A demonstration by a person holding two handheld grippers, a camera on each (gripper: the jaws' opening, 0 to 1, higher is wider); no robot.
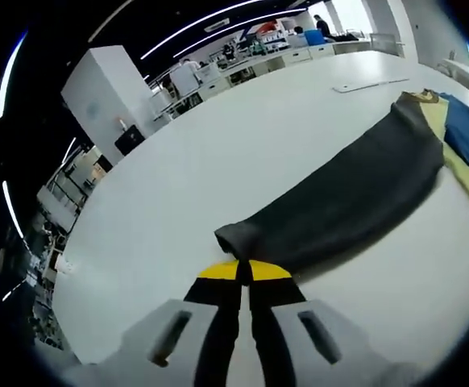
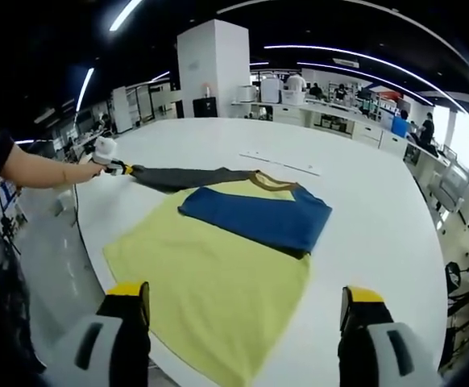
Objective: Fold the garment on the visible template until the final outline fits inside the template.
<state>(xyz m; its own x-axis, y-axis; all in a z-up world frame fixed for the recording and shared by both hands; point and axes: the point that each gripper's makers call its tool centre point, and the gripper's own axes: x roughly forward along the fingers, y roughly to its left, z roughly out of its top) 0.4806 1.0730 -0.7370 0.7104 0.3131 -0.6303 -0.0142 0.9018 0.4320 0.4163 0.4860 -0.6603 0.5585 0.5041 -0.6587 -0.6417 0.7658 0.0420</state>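
Left gripper view: the left gripper (image 1: 243, 272), at 6 o'clock, is seen with its fingers closed on the cuff of the dark sleeve (image 1: 339, 205), which is stretched toward 2 o'clock across the white desk (image 1: 178, 177). The sleeve fold is judged to be in hand; next, the cuff would need carrying onto the body.

Right gripper view: the right gripper (image 2: 242, 310) is held with fingers spread wide and empty over the yellow template (image 2: 210, 298). The blue garment (image 2: 259, 214) lies folded at centre, the outstretched arm (image 2: 45, 171) at 9 o'clock.

Left gripper view hugs the sleeve (image 1: 343, 201); right gripper view looks across the same garment from afar
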